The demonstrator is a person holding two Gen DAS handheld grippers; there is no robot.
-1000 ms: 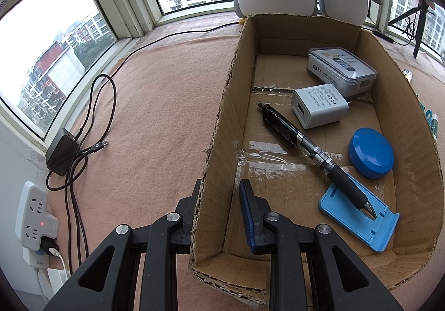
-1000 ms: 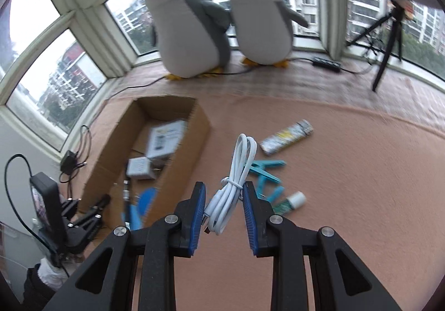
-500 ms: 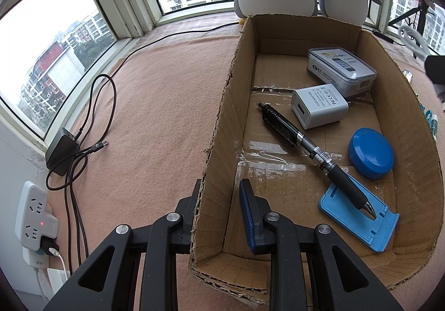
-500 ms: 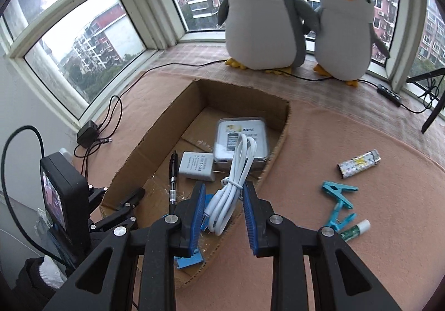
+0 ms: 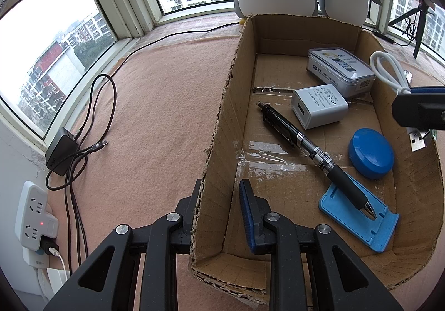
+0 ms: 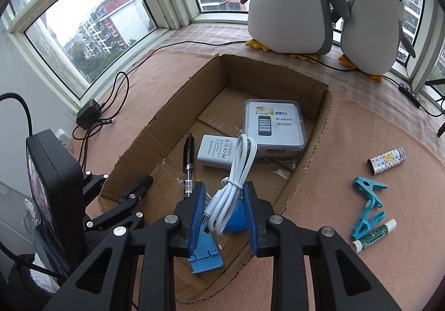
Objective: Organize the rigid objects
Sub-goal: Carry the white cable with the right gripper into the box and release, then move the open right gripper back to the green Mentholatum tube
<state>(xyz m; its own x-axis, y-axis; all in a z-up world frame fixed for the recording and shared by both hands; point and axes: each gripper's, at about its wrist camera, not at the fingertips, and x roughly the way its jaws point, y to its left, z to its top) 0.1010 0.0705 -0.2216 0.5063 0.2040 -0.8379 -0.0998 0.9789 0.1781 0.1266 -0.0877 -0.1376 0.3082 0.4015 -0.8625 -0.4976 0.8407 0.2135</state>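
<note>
1. Inside the cardboard box [image 6: 314,141] are seen a clear-cased packet [image 6: 274,127] at the far end, a white adapter [image 6: 217,150] touching it, a black pen [image 6: 188,163], a blue round lid [image 5: 371,153] and a blue stand [image 5: 358,213] at the near end, on which the pen tip rests.
2. On the pink-covered counter [image 6: 361,121], right of the box, a patterned lighter [image 6: 386,160], teal clips [image 6: 368,205] and a small tube [image 6: 372,234] are laid close together; two plush penguins [image 6: 292,2] are stood at the far edge by the window.
3. The white cable [image 6: 233,185], coiled and tied at its middle, is held above the box's near right part, over the lid and stand.
4. The right gripper [image 6: 224,210] is held above the box's right wall, its jaws pinching the cable.
5. The left gripper [image 5: 219,202] is set low at the box's near left corner, its jaws straddling the left wall; a firm clamp cannot be confirmed.
</note>
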